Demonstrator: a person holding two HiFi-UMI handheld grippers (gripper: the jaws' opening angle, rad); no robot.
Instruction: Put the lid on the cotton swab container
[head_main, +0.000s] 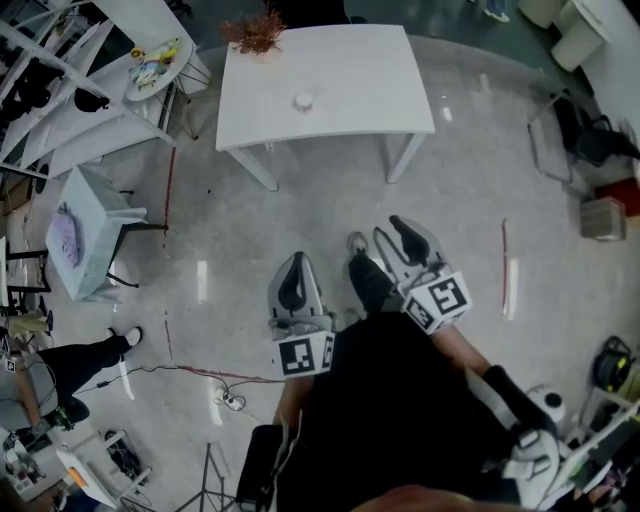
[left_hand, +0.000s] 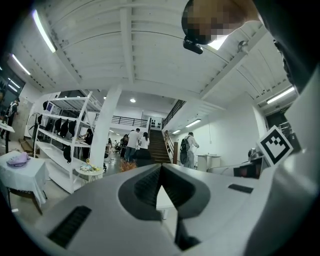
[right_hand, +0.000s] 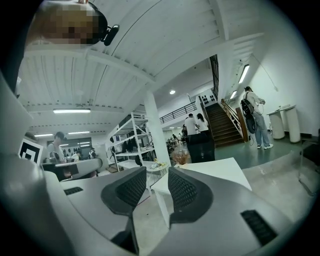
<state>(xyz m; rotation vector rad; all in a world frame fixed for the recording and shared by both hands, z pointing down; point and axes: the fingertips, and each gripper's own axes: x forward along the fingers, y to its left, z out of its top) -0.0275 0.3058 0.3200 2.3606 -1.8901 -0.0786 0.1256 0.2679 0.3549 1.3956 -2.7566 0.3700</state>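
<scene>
Both marker cubes show black squares; left claw is pressed together, right claw spread.

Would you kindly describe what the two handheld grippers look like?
The left gripper and right gripper share pale grey, smoothly curved shells, with black ribbed pads lining the jaws. Each carries a white cube printed with black square markers. The person's clothing is dark.

White table: smooth matt top. Floor: glossy, reflective. Left claw: matt grey plastic, black ribbed pads.
</scene>
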